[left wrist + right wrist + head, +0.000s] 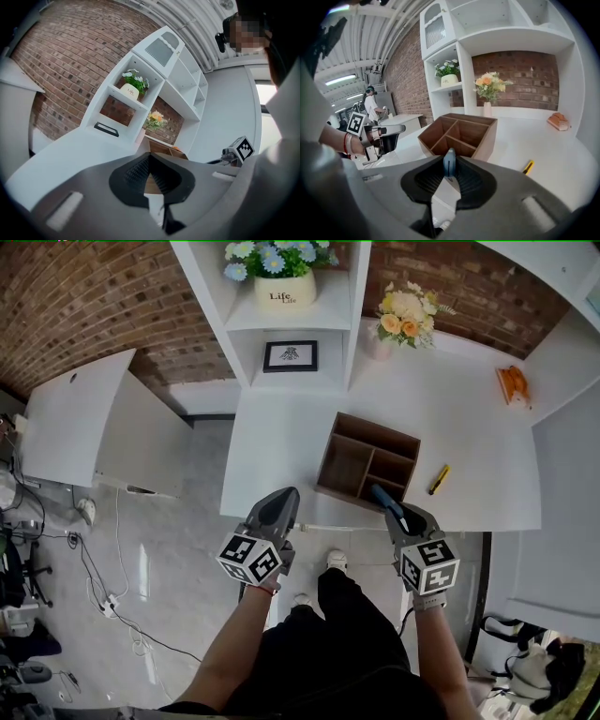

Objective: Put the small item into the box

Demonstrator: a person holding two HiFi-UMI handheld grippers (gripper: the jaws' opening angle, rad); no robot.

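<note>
A small blue item (449, 163) stands pinched between the tips of my right gripper (449, 172), which is shut on it. In the head view this right gripper (395, 513) hovers at the near edge of the wooden box (367, 462), and the blue item (382, 495) pokes out over the box's front right compartment. The box (459, 133) has several open compartments and sits near the front of the white table (469, 418). My left gripper (287, 495) is shut and empty, to the left of the box at the table's front edge. Its tips (150, 156) meet.
A yellow item (439, 479) lies on the table right of the box, and an orange thing (512, 382) sits at the far right. A vase of flowers (405, 317) stands at the back. White shelves (291, 324) hold a flower pot and a framed picture.
</note>
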